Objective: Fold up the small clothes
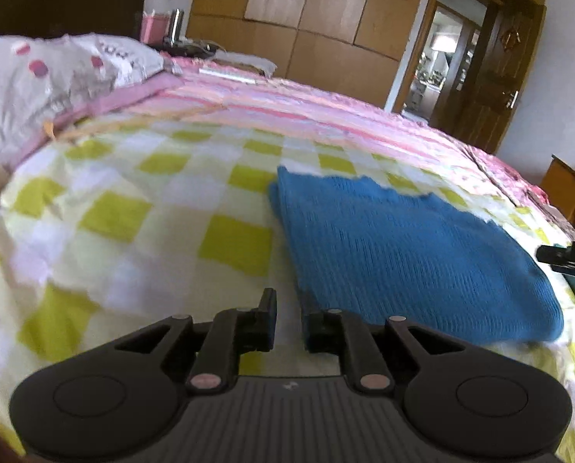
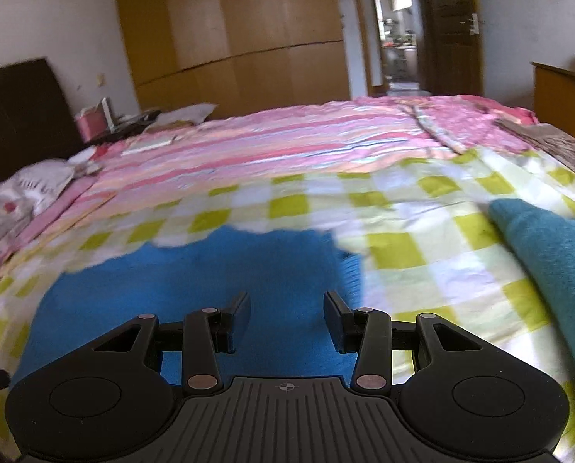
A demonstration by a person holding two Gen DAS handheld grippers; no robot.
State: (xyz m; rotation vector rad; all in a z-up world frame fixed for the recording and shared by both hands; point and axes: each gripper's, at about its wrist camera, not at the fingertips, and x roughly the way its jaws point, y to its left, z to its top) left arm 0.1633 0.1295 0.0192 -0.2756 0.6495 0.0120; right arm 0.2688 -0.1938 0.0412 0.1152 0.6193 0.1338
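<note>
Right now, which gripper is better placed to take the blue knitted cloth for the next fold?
Probably the right gripper: it is open directly over the blue knitted cloth. The left gripper is beside the cloth's edge, over the checked sheet.

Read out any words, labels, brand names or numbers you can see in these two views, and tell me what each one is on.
None can be read for certain.
Pillow: dark printed characters near its top edge, too blurred and upside down to read.
Left gripper: small pale mark on its ribbed base, a logo, not text.
Right gripper: small crosshair symbol on its base, no letters.
Blue knit garment: no label or tag in sight.
</note>
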